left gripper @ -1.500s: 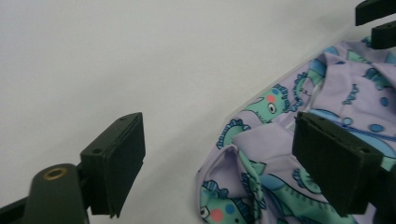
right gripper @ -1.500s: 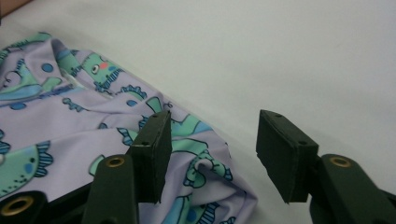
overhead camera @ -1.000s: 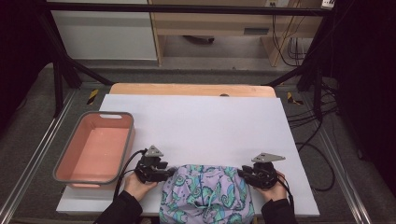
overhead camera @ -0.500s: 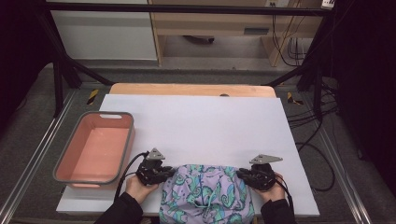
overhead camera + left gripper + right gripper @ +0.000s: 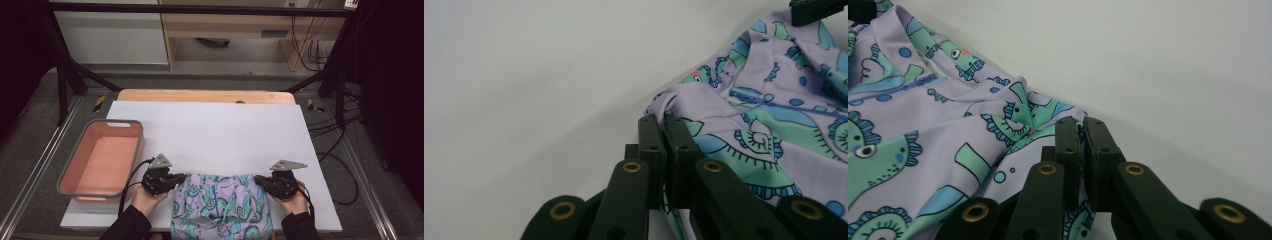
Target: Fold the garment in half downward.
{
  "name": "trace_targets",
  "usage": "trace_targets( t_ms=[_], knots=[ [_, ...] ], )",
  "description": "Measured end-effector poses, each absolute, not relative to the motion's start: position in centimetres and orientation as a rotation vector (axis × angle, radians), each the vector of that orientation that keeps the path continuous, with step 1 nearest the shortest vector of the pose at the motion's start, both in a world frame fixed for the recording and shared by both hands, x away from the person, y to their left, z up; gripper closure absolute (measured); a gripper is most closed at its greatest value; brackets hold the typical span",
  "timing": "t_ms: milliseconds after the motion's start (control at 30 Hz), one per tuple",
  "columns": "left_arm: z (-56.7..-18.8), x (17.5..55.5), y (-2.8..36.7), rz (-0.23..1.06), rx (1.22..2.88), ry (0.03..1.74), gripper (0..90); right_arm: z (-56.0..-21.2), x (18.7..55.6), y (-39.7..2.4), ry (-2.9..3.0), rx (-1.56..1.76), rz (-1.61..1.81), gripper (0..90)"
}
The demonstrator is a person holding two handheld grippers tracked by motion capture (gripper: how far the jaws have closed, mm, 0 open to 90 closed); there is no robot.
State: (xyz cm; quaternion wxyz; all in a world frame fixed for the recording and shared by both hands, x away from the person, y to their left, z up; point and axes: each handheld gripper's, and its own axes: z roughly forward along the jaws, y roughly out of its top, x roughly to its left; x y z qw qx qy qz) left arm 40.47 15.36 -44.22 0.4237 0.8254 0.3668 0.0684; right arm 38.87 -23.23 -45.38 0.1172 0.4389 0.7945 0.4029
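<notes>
Surface [image 5: 215, 130]: white sheet, it covers most of the top; a wooden edge [image 5: 205, 96] shows at the far side.
Basin [image 5: 135, 150]: pink inside with grey rim, at the left side of the surface, with nothing inside.
Frame [image 5: 60, 75]: black bars around the surface.
Cables [image 5: 340, 150]: black, on the floor at the right.

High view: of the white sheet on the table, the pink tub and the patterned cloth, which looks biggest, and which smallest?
1. White sheet, largest by far.
2. Pink tub.
3. Patterned cloth, but its near end runs past the picture's bottom edge, so second and third place are unsure.
</notes>
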Motion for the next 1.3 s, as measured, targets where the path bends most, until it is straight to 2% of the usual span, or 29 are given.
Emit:
trace_targets(
  t_ms=[633, 1300],
  knots=[
    [-40.7, 44.3, 15.4, 0.278, 2.011, 0.929, 87.4, -42.5, 43.3, -22.4, 2.210, 1.235, 1.194, 86.3],
    [-44.0, 50.5, 14.6, 0.292, 2.005, 1.061, 87.3, -45.9, 49.6, -21.1, 2.155, 1.323, 1.091, 86.2]
  ],
)
